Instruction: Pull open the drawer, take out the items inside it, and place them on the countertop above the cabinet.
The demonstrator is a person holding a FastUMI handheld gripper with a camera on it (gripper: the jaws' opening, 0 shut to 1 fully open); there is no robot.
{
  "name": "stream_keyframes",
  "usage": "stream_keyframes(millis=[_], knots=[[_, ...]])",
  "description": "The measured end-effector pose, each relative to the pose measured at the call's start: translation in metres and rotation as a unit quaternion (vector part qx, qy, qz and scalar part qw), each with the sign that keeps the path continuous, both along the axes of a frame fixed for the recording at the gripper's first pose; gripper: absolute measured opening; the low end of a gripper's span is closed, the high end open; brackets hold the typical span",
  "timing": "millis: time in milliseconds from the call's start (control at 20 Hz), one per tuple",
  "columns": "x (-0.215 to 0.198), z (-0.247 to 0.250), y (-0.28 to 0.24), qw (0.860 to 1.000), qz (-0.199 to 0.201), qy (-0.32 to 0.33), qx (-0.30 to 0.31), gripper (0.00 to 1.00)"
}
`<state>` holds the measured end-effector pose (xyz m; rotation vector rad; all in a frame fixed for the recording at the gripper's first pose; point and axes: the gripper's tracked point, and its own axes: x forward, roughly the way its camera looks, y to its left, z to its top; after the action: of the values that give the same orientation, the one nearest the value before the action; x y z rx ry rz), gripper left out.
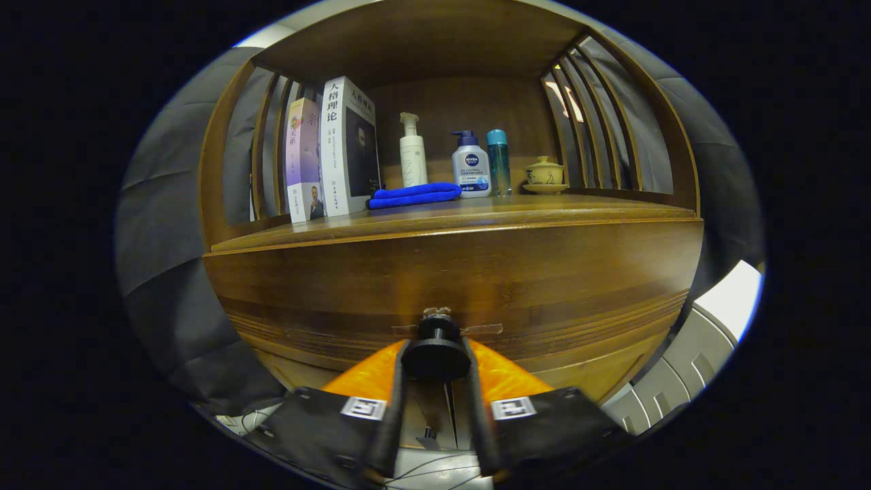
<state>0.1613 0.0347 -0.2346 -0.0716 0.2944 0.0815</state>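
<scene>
i am clamping my gripper (436, 359) closed on the drawer knob (436, 350), both fingers pressing it; next i'm judging a straight pull toward me.

Wooden countertop (476, 212) carries books (333, 153), blue cloth (415, 195), bottles (469, 163), teacup (544, 173).

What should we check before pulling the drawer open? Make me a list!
1. Knob sits between the jaws of the gripper: ok.
2. Both jaws press on the knob: ok, they appear to touch its sides.
3. Drawer front is shut, ready to pull: ok.
4. Gripper lined up straight with the knob: ok.
5. Free room on the countertop beside the blue cloth and bottles: ok, some bare wood shows.
6. What lies inside the drawer: cannot tell.
</scene>
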Motion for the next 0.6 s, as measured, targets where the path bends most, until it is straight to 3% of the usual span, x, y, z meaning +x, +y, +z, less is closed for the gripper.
stream_keyframes(millis=[100, 200, 600], knots=[[0.001, 0.001, 0.000, 1.000, 0.002, 0.002, -0.012, 0.40], [-0.001, 0.000, 0.001, 1.000, 0.001, 0.002, -0.007, 0.26], [-0.009, 0.000, 0.000, 1.000, 0.001, 0.015, 0.000, 0.26]])
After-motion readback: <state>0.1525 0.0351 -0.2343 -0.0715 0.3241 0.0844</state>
